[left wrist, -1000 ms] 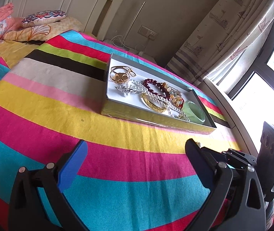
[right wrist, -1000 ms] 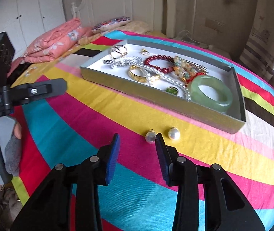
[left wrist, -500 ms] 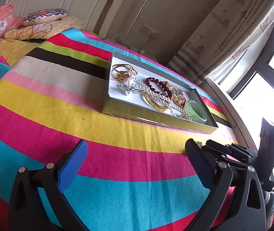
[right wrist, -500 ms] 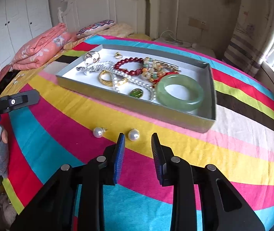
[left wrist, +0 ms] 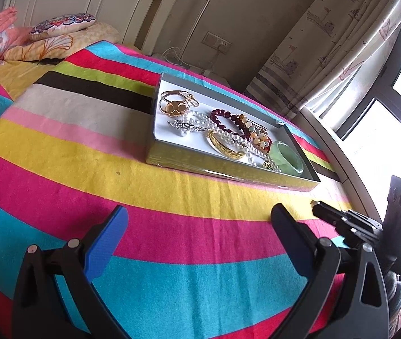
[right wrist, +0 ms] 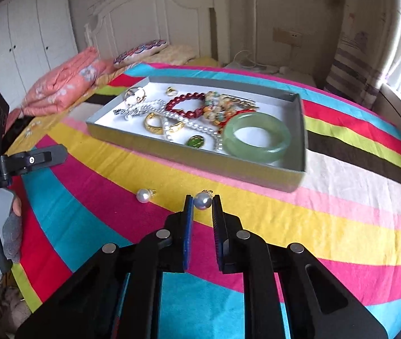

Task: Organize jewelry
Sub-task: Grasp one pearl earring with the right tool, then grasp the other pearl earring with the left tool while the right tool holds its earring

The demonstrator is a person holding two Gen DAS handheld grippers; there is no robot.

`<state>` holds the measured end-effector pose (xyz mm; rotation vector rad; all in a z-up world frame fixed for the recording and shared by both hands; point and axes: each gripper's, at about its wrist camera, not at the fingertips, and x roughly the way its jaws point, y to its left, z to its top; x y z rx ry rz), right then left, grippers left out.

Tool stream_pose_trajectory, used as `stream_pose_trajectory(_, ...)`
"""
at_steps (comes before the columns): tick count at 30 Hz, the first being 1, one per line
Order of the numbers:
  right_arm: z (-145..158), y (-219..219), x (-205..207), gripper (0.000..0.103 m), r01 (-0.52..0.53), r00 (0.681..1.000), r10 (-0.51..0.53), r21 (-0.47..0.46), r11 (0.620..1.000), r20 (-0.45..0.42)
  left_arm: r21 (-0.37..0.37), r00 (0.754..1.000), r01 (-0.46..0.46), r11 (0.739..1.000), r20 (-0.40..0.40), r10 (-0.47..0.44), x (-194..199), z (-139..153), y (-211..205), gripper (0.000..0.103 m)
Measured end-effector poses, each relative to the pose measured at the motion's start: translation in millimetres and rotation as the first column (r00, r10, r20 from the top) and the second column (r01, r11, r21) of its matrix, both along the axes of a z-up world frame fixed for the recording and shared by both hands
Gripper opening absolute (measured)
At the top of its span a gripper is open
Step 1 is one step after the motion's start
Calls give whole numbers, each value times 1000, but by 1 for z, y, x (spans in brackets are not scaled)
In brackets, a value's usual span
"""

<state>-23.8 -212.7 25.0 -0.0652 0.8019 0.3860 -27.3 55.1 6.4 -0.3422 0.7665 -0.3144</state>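
A grey tray (right wrist: 189,154) (left wrist: 228,171) on the striped bed holds a green jade bangle (right wrist: 256,137), a pearl necklace (right wrist: 172,118), a red bead bracelet (right wrist: 189,104) and gold pieces. Two pearl earrings lie on the cover in front of it. My right gripper (right wrist: 201,206) has its fingers narrowly apart on either side of the right pearl earring (right wrist: 202,200); I cannot tell whether the pads touch it. The left pearl earring (right wrist: 144,195) lies free. My left gripper (left wrist: 199,226) is wide open and empty above the cover; it also shows in the right wrist view (right wrist: 31,159).
A folded pink quilt (right wrist: 65,87) and a patterned pillow (right wrist: 141,52) lie near the white headboard. A curtain and window (left wrist: 369,84) bound the far side. The right gripper's tip (left wrist: 338,217) shows in the left wrist view.
My right gripper moved to the right from the gap between the two earrings and narrowed around the right pearl earring. The left gripper stayed open, shifting only slightly.
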Motion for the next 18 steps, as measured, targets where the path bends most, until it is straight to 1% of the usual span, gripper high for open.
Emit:
stream_pose_trajectory(3, 6, -19, -3, 14, 41, 999, -43, 102, 994, 26, 45, 1000, 12, 999, 13, -13, -4, 3, -9, 100)
stream_pose_trajectory(5, 8, -29, -5, 14, 61, 997, -67, 152, 987, 36, 97, 999, 28, 995, 13, -29, -6, 6, -22, 99)
stream_pose_trajectory(9, 12, -32, -6, 14, 78, 995, -88, 168, 983, 53, 149, 993, 114, 982, 24, -119, -12, 10, -58, 98)
stream_pose_trajectory(10, 12, -32, -6, 14, 78, 995, -89, 172, 982, 53, 183, 988, 139, 973, 34, -148, -13, 12, -72, 97)
stream_pose_trajectory(11, 12, -33, -6, 14, 82, 994, -93, 176, 981, 53, 212, 984, 160, 964, 38, -171, -12, 13, -83, 93)
stream_pose_trajectory(13, 13, -35, -8, 14, 83, 994, -95, 187, 979, 55, 286, 976, 197, 938, 35, -216, -9, 13, -105, 83)
stream_pose_trajectory(14, 13, -36, -8, 14, 84, 994, -96, 188, 979, 56, 312, 972, 211, 926, 28, -231, -6, 12, -115, 81)
stream_pose_trajectory(16, 13, -36, -8, 14, 83, 994, -95, 188, 979, 56, 338, 967, 239, 910, 5, -256, 1, 7, -127, 70)
stream_pose_trajectory(18, 13, -36, -8, 14, 83, 994, -95, 190, 978, 56, 337, 959, 277, 900, -33, -283, 9, 1, -136, 50)
